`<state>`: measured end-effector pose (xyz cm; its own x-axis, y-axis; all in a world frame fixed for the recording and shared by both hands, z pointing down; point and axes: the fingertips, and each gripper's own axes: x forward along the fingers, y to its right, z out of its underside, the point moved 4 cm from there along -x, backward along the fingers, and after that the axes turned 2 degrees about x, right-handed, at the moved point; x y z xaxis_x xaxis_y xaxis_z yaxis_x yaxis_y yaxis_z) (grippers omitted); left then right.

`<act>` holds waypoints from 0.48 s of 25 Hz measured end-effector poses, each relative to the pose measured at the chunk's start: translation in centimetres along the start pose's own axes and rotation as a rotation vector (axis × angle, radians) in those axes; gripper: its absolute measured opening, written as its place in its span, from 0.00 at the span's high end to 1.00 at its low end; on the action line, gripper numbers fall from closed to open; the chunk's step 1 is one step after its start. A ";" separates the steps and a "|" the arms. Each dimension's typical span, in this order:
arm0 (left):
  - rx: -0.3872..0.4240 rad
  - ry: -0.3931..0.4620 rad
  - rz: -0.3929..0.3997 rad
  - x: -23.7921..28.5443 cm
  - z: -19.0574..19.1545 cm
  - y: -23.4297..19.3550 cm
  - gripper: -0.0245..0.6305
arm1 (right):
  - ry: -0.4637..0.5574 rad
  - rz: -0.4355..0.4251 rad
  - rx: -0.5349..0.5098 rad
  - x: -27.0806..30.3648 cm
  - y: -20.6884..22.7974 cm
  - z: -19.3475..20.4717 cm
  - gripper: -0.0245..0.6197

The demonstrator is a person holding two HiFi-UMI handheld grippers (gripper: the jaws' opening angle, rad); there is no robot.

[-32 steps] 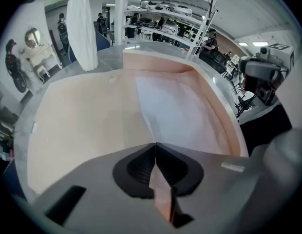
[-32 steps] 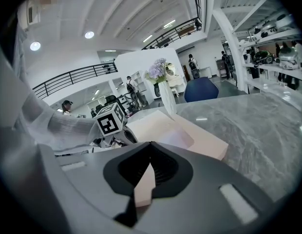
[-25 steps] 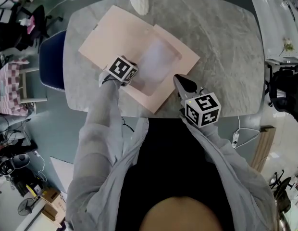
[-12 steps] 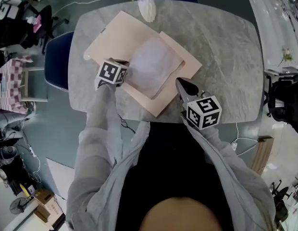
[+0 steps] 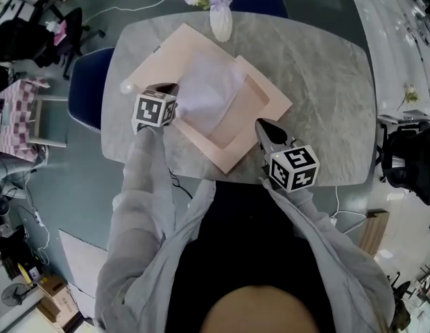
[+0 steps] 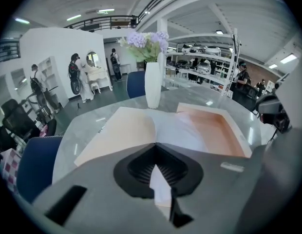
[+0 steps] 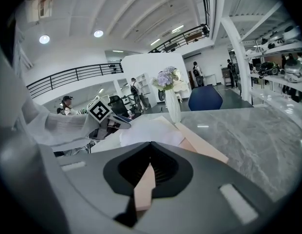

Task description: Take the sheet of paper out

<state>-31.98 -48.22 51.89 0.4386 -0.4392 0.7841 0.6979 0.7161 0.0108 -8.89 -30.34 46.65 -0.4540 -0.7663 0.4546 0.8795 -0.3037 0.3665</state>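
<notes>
An open pink box lies on the grey marble table (image 5: 326,68), its lid (image 5: 156,57) on the left and its shallow tray (image 5: 253,103) on the right. A thin white sheet of paper (image 5: 204,92) rises out of the tray, one edge pinched in my left gripper (image 5: 172,97), which is shut on it. In the left gripper view the sheet (image 6: 178,128) runs from the left gripper (image 6: 159,182) out over the tray (image 6: 214,130). My right gripper (image 5: 261,125) is shut on the pink box's near edge. In the right gripper view that edge (image 7: 143,191) sits inside the right gripper (image 7: 147,177).
A white vase (image 5: 220,21) of purple flowers stands at the table's far edge, just behind the box. A blue chair (image 5: 82,89) is at the table's left side. Bare marble lies to the right of the box. Desks, cables and people are beyond the table.
My left gripper has moved left and upward with the sheet, drawing it up out of the tray and toward the lid. The right gripper has stayed on the box edge.
</notes>
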 end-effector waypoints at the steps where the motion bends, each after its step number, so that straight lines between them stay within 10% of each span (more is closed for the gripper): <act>1: -0.007 0.020 -0.011 -0.5 -0.3 -0.2 0.96 | 0.003 0.004 -0.001 -0.1 0.1 -0.1 0.95; 12: -0.085 0.269 -0.129 -7.7 -2.8 -0.4 0.96 | 0.043 0.006 -0.012 -1.0 1.0 -2.1 0.95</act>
<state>-34.05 -46.65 44.07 0.4696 -0.6594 0.5871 0.7972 0.6024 0.0390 -7.24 -31.04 44.88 -0.4425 -0.7916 0.4214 0.8839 -0.3059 0.3537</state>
